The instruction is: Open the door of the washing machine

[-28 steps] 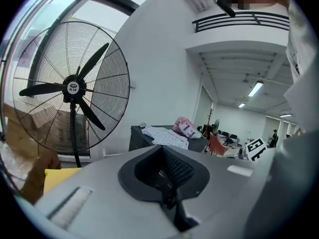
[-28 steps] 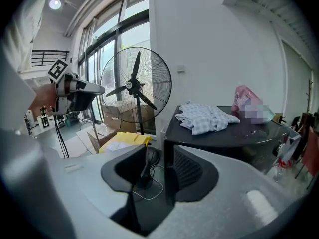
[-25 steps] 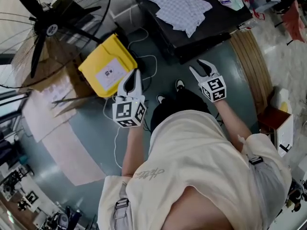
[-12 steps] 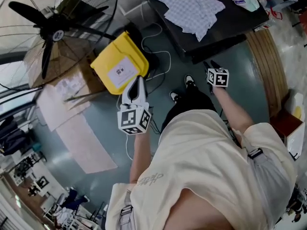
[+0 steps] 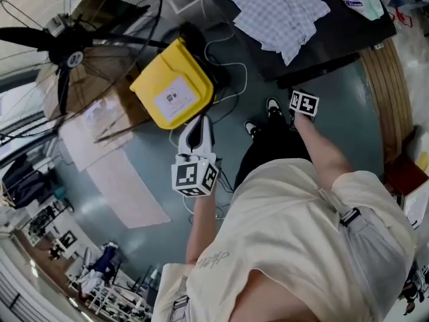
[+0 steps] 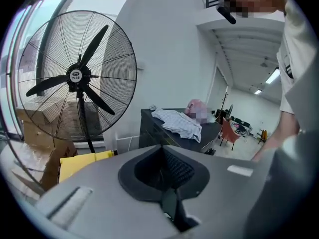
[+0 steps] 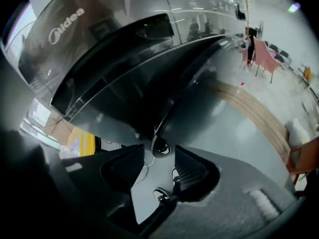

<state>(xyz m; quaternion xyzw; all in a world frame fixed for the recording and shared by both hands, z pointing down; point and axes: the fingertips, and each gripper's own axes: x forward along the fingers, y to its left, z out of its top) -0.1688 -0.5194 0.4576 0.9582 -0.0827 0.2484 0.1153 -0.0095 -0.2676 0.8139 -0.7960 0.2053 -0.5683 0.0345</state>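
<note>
The dark-grey washing machine [image 7: 65,29] fills the right gripper view, its glossy dark round door [image 7: 199,93] shut. In the head view it is the black box [image 5: 348,35] at the top. My right gripper [image 7: 158,148] points steeply down in front of the door's lower edge. Its jaws have just been opening and now stand open, with only the floor and a shoe seen between the pads. In the head view only its marker cube [image 5: 303,104] shows, next to the machine's front. My left gripper [image 5: 198,125] hangs over the floor to the left, shut and holding nothing.
A checked cloth [image 5: 275,9] lies on the machine's top. A yellow box [image 5: 173,91] and white cables [image 5: 224,92] lie on the floor left of the machine. A big standing fan [image 5: 70,45] and cardboard [image 5: 100,116] are farther left. A wooden strip [image 5: 385,79] runs on the right.
My right gripper has gone down and rolled, from chest height to close in front of the machine. The left gripper has stayed nearly where it was.
</note>
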